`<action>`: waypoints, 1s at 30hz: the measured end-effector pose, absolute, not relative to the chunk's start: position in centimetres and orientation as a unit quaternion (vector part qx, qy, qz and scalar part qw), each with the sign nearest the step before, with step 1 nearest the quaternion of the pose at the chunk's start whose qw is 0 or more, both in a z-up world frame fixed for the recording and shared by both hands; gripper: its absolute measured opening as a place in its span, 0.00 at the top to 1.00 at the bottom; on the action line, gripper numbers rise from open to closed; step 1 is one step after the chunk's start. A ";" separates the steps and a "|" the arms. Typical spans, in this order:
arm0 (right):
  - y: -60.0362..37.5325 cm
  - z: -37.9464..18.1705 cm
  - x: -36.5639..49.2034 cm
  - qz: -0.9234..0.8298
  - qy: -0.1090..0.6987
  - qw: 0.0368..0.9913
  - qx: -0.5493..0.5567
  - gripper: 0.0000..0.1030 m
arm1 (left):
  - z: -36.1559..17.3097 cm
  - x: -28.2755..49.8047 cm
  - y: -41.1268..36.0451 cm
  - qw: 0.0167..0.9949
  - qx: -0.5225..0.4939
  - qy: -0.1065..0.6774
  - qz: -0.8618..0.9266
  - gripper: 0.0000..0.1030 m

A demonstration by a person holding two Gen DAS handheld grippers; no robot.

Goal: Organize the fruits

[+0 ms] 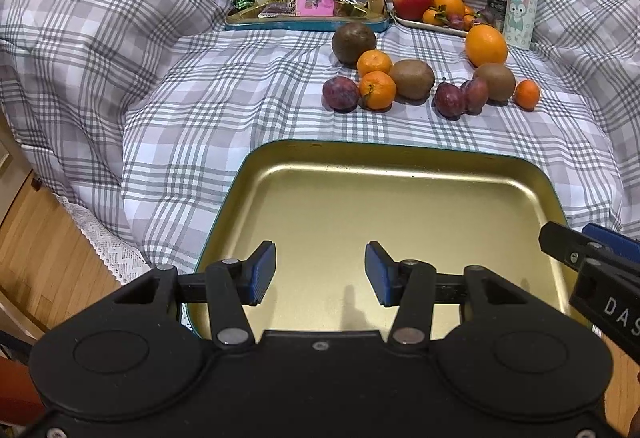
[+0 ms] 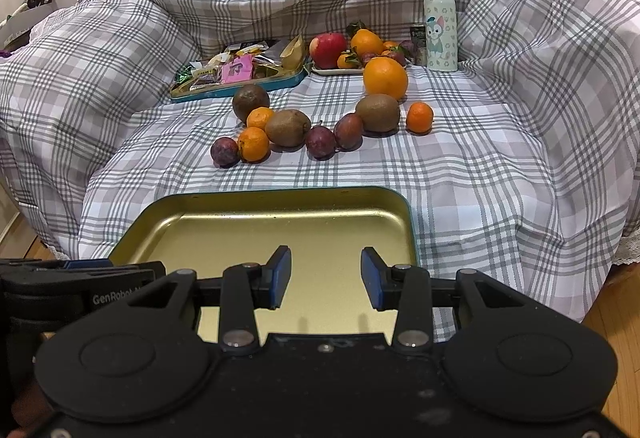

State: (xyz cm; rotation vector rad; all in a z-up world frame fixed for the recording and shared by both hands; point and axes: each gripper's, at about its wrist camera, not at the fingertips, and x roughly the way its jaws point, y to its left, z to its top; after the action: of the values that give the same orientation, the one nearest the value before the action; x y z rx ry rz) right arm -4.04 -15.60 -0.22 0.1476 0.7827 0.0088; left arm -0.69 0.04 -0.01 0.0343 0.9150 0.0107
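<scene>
Both grippers, L (image 1: 320, 272) & R (image 2: 325, 278), hover over empty gold tray (image 1: 400, 205) at bed's near edge, jaws apart, nothing held. Fruit (image 1: 412, 79) loose mid-bed.

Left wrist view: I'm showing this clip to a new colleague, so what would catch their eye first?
Probably the empty gold tray, nearest the camera on the plaid cloth, with the open left gripper hovering over it. Next, the loose fruit beyond it: a big orange, kiwis, plums and mandarins. Farther back sit a snack tin and a cartoon bottle.
</scene>
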 end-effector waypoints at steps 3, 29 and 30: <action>-15.6 -0.2 -4.0 0.004 0.381 0.922 0.072 0.60 | -0.1 -0.7 0.0 0.896 0.019 0.444 0.003 0.46; -15.8 -0.2 -4.0 0.004 0.381 0.921 0.075 0.60 | -0.3 -0.7 -0.1 0.891 0.031 0.452 -0.002 0.50; -15.8 -0.2 -4.0 0.004 0.381 0.921 0.075 0.60 | -0.3 -0.7 -0.1 0.891 0.031 0.452 -0.002 0.50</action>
State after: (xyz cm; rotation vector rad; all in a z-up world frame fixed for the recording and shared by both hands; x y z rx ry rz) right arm -3.98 -15.76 -0.16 0.1542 0.7834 0.0090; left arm -0.68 -0.11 -0.30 0.0643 0.9390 -0.0043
